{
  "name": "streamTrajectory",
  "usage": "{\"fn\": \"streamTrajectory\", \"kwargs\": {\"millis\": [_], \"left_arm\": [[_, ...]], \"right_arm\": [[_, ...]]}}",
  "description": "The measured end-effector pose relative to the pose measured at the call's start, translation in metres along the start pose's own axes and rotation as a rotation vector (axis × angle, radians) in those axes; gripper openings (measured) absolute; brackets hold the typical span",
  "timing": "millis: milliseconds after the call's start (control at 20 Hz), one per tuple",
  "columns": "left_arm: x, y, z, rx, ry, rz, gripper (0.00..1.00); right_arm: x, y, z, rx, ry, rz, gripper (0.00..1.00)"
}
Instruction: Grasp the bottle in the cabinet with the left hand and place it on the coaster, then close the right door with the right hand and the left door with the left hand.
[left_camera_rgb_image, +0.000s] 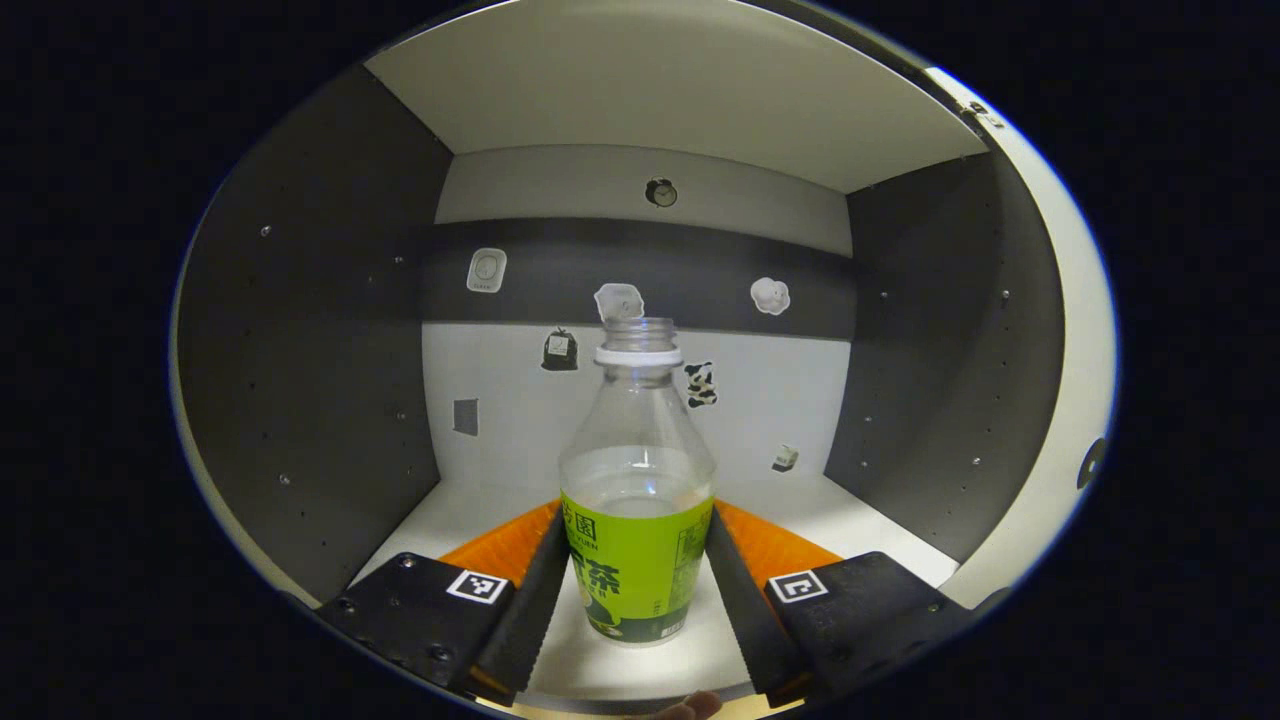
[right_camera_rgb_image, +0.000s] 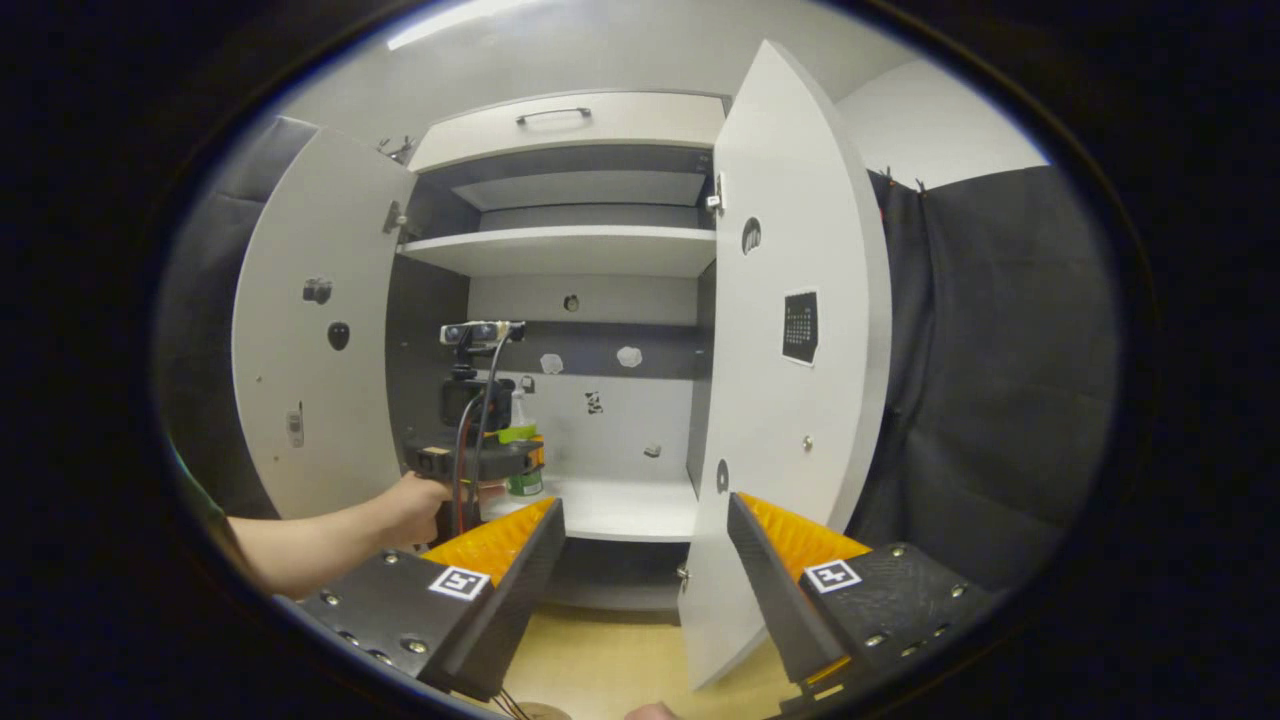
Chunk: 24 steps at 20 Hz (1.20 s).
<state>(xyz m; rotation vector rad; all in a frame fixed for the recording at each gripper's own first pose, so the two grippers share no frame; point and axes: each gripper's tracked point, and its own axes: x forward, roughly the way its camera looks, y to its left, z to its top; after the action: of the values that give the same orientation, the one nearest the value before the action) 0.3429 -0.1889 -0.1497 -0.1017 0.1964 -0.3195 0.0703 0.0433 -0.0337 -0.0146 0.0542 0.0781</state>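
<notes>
On my far left the left door (right_camera_rgb_image: 310, 340) of the cabinet (right_camera_rgb_image: 570, 250) stands swung wide, which leaves me a clear reach into the lower compartment. My left gripper (left_camera_rgb_image: 638, 590) is inside it, level with the shelf (left_camera_rgb_image: 640, 660), and the bottle (left_camera_rgb_image: 637, 500) stands upright between its two fingers (left_camera_rgb_image: 530, 590), uncapped and roughly half full of clear liquid, near the shelf's front edge. The dark pads sit hard against the green label on either side; I judge they are touching but cannot tell whether they are pressing yet, so I would not call the grip firm. I came in low on the label, I think, because the body is widest and steadiest there and an open neck wants no tipping. From the right gripper view my hand (right_camera_rgb_image: 415, 505) shows holding that tool at the shelf front, the bottle just beyond it. Further right, my right gripper (right_camera_rgb_image: 645, 560) hangs outside the cabinet with its jaws spread and nothing between them, waiting near the lower edge of the right door (right_camera_rgb_image: 790, 400), which is also wide open. The coaster I cannot make out for certain. Lifting the bottle out is the step in hand; both doors wait until later.
</notes>
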Motion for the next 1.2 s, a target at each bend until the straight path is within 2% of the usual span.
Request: {"fn": "streamTrajectory", "kwargs": {"millis": [300,550,700,850,1050,1200], "left_arm": [[-0.062,-0.011,0.013,0.048,-0.036,-0.021,0.80],[-0.132,-0.030,0.019,0.024,-0.070,-0.043,0.80],[-0.175,-0.035,0.013,0.035,-0.100,-0.025,0.80],[-0.210,-0.038,-0.008,0.045,-0.100,0.011,0.77],[-0.244,-0.045,-0.057,0.009,-0.044,0.052,0.79],[-0.262,-0.055,-0.097,-0.019,-0.049,0.054,0.80]], "right_arm": [[-0.025,0.004,0.004,0.007,-0.022,0.035,0.98],[-0.055,0.000,-0.002,0.039,-0.018,0.055,0.98],[-0.074,-0.009,-0.004,0.033,-0.024,0.050,0.99],[-0.093,-0.021,-0.008,0.045,-0.022,0.041,0.99],[-0.111,-0.038,-0.015,0.055,-0.011,0.032,0.99],[-0.121,-0.047,-0.018,0.063,-0.006,0.029,0.98]]}}
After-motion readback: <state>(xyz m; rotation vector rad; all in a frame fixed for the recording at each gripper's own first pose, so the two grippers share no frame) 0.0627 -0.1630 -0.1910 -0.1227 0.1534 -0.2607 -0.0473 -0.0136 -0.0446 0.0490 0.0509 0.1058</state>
